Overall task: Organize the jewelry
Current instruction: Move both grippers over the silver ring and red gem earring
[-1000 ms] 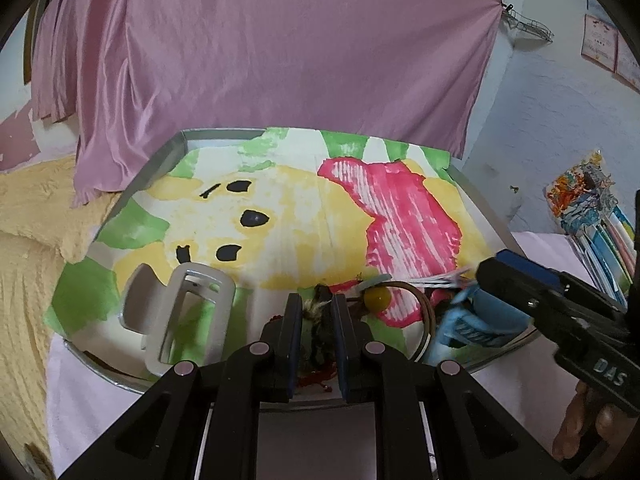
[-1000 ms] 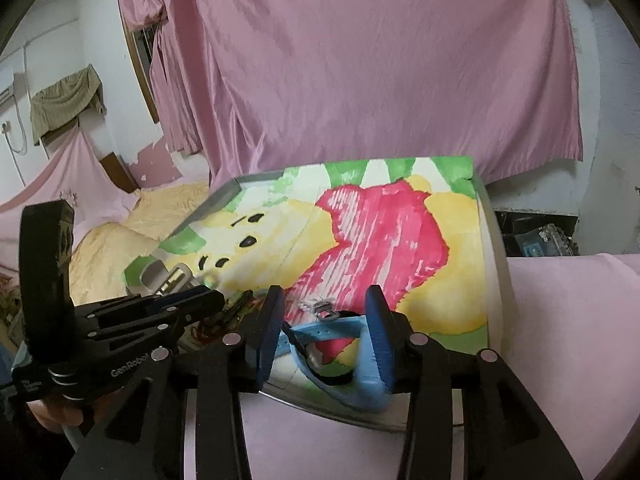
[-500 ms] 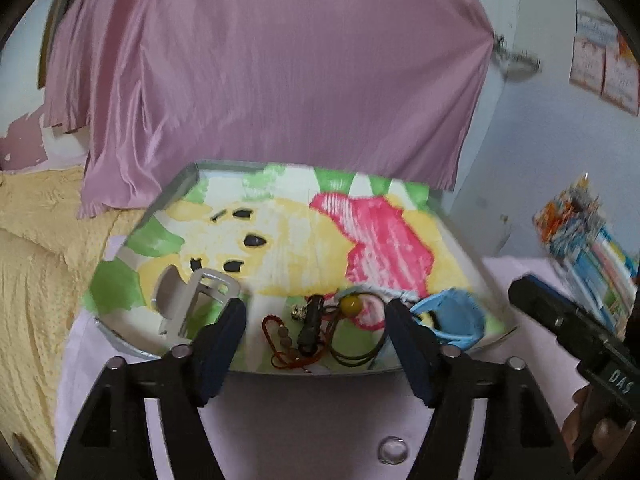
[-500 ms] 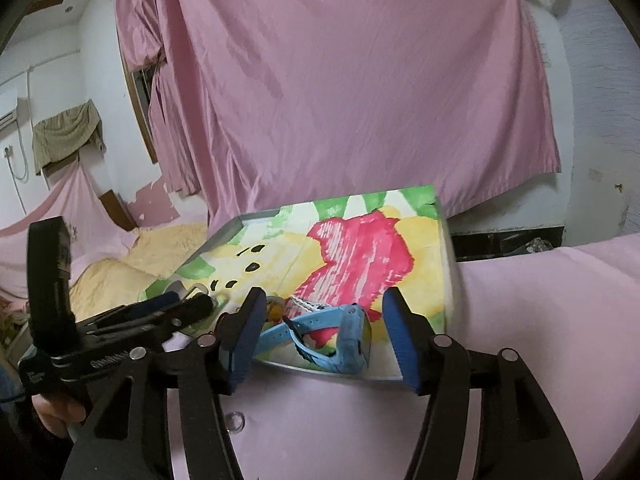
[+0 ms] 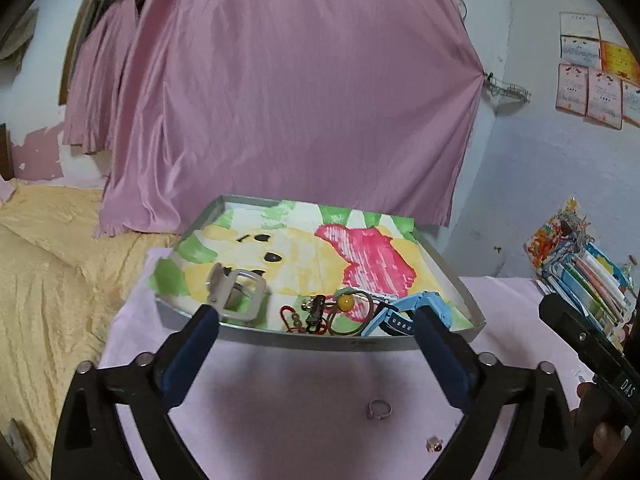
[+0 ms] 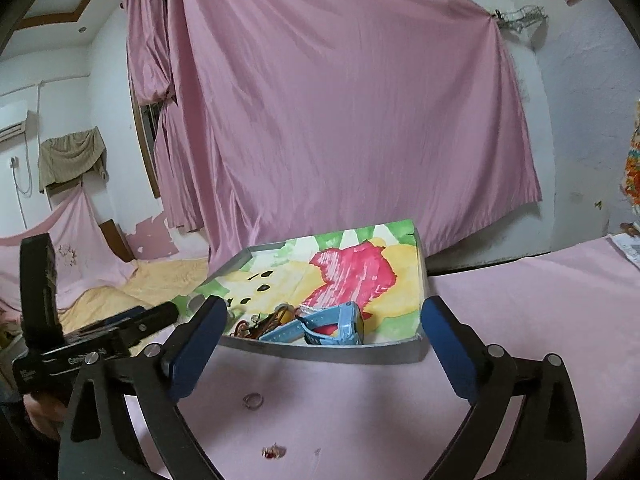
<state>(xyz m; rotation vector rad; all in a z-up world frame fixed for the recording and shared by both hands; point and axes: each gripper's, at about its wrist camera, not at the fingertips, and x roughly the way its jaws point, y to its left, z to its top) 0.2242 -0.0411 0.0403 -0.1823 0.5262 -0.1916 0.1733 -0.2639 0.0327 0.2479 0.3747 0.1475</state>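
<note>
Left wrist view: left gripper spread wide, holding nothing, hovering over pink cloth just short of metal tray. Small ring and red-stoned piece loose on cloth, detail too fine to make out. Along tray's near edge: grey clip, tangle of red cord and dark pieces, yellow bead, blue watch partly hidden behind right finger. Right wrist view: right gripper likewise wide and empty; watch against near wall, tangle half hidden.
</note>
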